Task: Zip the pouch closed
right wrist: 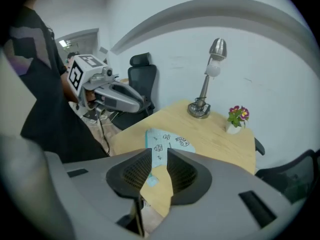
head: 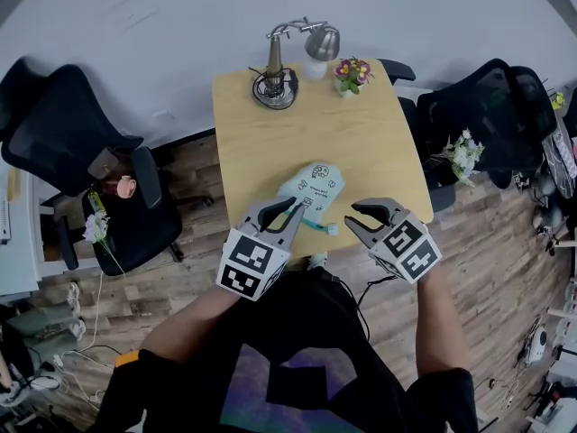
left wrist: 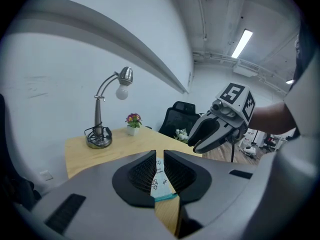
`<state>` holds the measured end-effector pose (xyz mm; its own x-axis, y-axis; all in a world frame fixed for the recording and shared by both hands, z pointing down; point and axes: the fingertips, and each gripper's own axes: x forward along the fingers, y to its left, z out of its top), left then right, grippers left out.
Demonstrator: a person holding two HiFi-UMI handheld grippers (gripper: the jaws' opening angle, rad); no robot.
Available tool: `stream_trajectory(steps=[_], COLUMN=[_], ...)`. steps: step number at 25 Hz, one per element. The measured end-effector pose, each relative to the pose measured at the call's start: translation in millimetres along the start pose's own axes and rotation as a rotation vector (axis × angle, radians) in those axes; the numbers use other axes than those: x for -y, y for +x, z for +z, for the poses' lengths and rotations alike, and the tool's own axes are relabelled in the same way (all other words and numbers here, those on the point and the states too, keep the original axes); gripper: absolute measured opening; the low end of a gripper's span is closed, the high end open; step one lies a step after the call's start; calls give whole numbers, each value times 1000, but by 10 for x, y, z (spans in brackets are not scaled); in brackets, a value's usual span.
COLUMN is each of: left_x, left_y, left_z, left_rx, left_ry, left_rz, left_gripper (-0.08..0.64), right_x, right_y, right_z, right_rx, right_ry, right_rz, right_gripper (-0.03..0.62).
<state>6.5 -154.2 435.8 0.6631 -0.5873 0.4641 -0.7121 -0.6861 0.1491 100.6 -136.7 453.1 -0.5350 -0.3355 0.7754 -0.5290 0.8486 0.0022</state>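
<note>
A mint-green pouch (head: 314, 188) printed with small doodles lies flat on the wooden table (head: 261, 142), near its front edge. Its teal zip edge (head: 317, 225) faces me. My left gripper (head: 296, 209) hovers at the pouch's near left corner, its jaws slightly apart with nothing between them. My right gripper (head: 351, 216) hangs just right of the zip's end, open and empty. Between the left gripper (left wrist: 159, 156) jaws, the pouch (left wrist: 160, 180) shows on the table below. The right gripper (right wrist: 159, 156) frames the pouch (right wrist: 167, 141) the same way.
At the table's far edge stand a metal desk lamp (head: 279, 78) and a small flower pot (head: 352, 74). Black office chairs stand to the left (head: 90, 179) and to the right (head: 487, 115) of the table. A cable trails over the wood floor (head: 370, 287) below my hands.
</note>
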Motion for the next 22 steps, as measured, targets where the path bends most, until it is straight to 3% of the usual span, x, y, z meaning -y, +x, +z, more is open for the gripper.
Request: stream_trajectory(steps=[5, 12, 16, 22], left_x=[16, 36, 140, 360], left_y=[-207, -501, -616, -651], left_z=[80, 177, 214, 343], left_rx=[42, 99, 133, 160], left_ry=[-15, -20, -23, -19], left_rz=[44, 88, 97, 117], left_gripper=[49, 49, 49, 49], right_x=[18, -189, -316, -392], right_y=[-66, -255, -368, -653], right_z=[315, 531, 555, 594], right_rx=[164, 302, 348, 413], right_ry=[201, 379, 404, 368], right_rz=[-234, -405, -455, -502], right_gripper=[77, 35, 28, 18])
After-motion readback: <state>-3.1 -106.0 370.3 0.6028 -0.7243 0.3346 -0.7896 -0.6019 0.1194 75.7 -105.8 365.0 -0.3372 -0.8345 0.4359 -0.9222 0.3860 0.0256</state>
